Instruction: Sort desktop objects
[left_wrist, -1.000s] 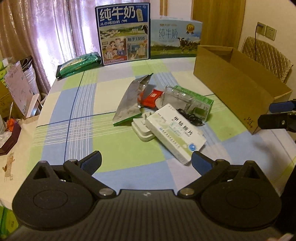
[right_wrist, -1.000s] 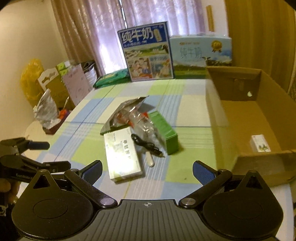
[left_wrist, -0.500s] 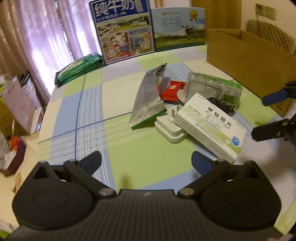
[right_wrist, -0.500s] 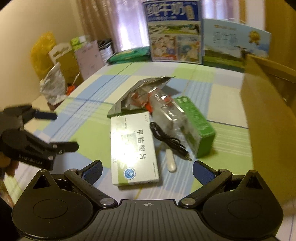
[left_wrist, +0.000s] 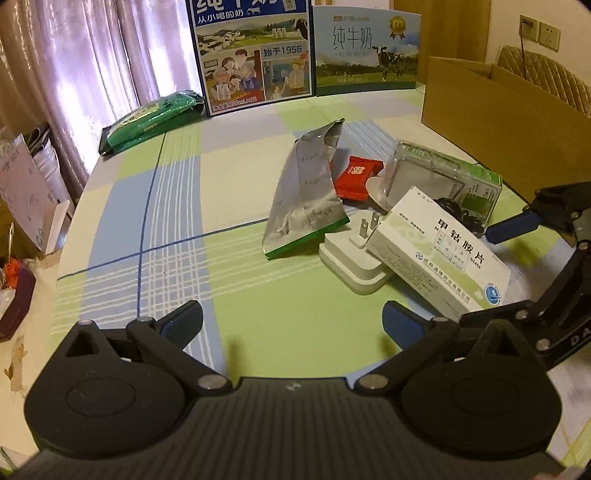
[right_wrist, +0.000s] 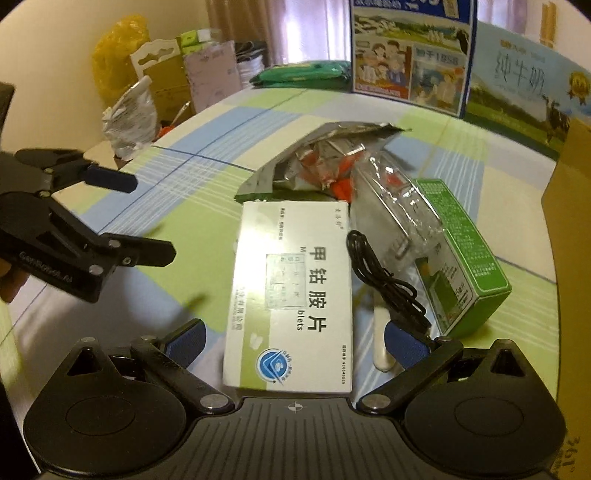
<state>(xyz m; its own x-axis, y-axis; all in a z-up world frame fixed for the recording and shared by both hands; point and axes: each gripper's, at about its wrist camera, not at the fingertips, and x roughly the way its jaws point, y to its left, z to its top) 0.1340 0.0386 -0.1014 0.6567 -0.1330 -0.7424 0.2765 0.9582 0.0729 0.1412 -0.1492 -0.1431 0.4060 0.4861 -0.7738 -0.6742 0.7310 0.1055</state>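
A pile lies mid-table: a white medicine box (right_wrist: 291, 288), a black cable (right_wrist: 388, 284), a green box (right_wrist: 465, 251) under a clear plastic pack (right_wrist: 391, 195), and a silver foil pouch (right_wrist: 325, 147). My right gripper (right_wrist: 295, 343) is open, low over the table, with the near end of the medicine box between its fingers. The left wrist view shows the medicine box (left_wrist: 439, 254) leaning on a white plug adapter (left_wrist: 354, 262), beside a red candy packet (left_wrist: 356, 175) and the foil pouch (left_wrist: 306, 199). My left gripper (left_wrist: 291, 325) is open and empty, short of the adapter.
An open cardboard box (left_wrist: 509, 118) stands at the right. Two milk cartons (left_wrist: 255, 55) and a green packet (left_wrist: 151, 122) stand at the back. Bags and paper clutter (right_wrist: 129, 114) sit off the table's left edge. Checked tablecloth (left_wrist: 177, 221) stretches left of the pile.
Both grippers have moved forward and down toward the pile. The right gripper now straddles the medicine box's near end. Both stay open.
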